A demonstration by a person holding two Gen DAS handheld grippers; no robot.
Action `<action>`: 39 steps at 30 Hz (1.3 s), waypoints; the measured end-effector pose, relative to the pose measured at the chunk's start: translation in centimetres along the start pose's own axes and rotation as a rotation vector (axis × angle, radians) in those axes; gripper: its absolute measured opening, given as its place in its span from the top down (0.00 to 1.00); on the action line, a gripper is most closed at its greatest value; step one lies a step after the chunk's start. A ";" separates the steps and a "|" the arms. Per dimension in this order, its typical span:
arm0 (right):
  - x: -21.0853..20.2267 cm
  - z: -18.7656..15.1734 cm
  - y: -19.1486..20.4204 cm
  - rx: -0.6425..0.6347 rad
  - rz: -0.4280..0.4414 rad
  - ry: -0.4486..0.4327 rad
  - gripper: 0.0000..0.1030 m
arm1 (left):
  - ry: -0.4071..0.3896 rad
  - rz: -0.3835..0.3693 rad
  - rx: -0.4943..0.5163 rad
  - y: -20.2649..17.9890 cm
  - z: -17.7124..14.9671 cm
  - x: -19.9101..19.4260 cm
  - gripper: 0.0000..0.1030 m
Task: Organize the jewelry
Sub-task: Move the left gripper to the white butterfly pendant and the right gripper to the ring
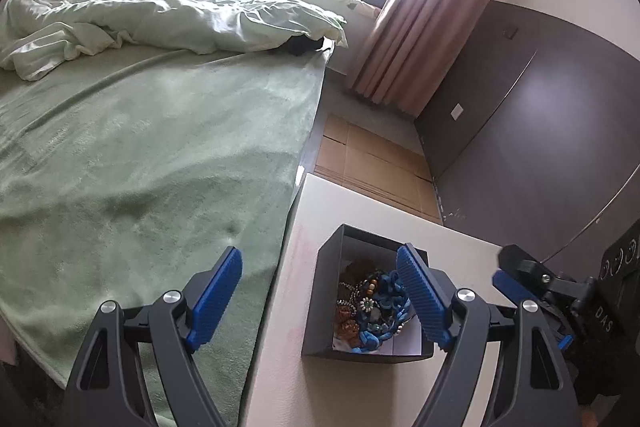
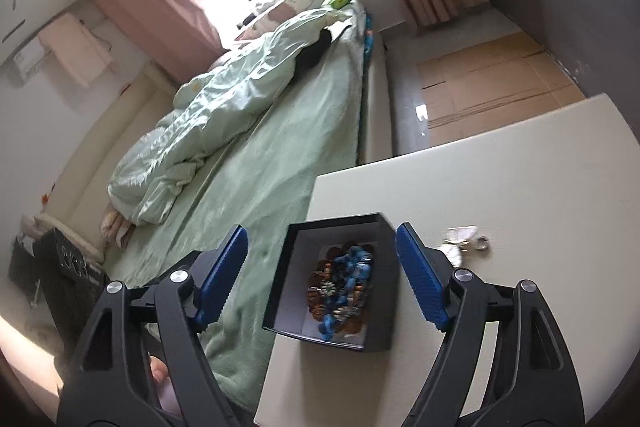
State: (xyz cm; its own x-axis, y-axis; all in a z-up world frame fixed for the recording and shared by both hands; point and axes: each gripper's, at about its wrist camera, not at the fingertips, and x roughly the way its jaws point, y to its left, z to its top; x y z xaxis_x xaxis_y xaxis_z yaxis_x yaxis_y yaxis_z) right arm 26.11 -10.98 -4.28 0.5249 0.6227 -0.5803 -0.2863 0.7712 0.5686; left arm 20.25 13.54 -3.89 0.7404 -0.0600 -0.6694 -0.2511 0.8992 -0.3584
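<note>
Both grippers hang over the near corner of the white table (image 2: 500, 167), each tilted downward and pointed at the same small black box (image 2: 340, 291).

The left gripper (image 1: 320, 291) has its blue pads spread wide with nothing between them. Its left finger (image 1: 214, 297) sits over the green blanket of the bed (image 1: 140, 147), while the right finger (image 1: 422, 297) overlaps the far edge of the black box (image 1: 360, 291) in this view; I cannot tell whether it touches the rim. At the right edge of the left wrist view, part of the other tool shows, black with a blue tip, well clear of the box.

The right gripper (image 2: 322, 279) is also wide apart and empty. It straddles the box as seen from its own camera, one pad out over the bed (image 2: 280, 147), the other over the tabletop just right of the box wall. Neither pad presses on anything.

The jewelry (image 2: 342, 287) lies in a heap inside the open box: blue cord, brown and amber beads, a small flower-shaped piece, all tangled on a pale lining. The same heap of jewelry (image 1: 372, 303) shows from the left side too. A few small pale pieces (image 2: 464, 239), one of them ring-like, lie loose on the table to the right of the box, apart from it.

A bit of a hand (image 2: 160, 375) shows low down behind the right gripper's frame.
</note>
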 end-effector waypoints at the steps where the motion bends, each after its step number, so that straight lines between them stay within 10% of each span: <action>1: -0.3 -0.1 -0.5 0.005 -0.017 0.001 0.26 | 0.005 -0.001 0.005 -0.1 -0.1 0.1 0.25; 15: -3.5 0.1 -5.2 0.053 -0.135 0.005 0.26 | 0.071 -0.078 0.217 -7.4 -1.7 1.4 0.27; 27: -4.0 -0.1 -9.8 0.130 -0.199 0.096 0.56 | 0.244 -0.112 0.350 -14.3 -2.7 5.7 0.60; 39: -6.4 0.4 -13.0 0.192 -0.200 0.073 0.56 | 0.370 -0.052 0.424 -18.6 -3.7 10.9 0.71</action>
State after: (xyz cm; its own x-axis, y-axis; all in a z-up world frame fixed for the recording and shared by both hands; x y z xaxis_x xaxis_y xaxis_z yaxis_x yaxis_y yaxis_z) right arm 26.81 -25.09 -7.74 0.4949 0.4735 -0.7286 -0.0219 0.8450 0.5342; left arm 30.67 -5.39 -6.94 0.4577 -0.1884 -0.8689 0.1086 0.9818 -0.1557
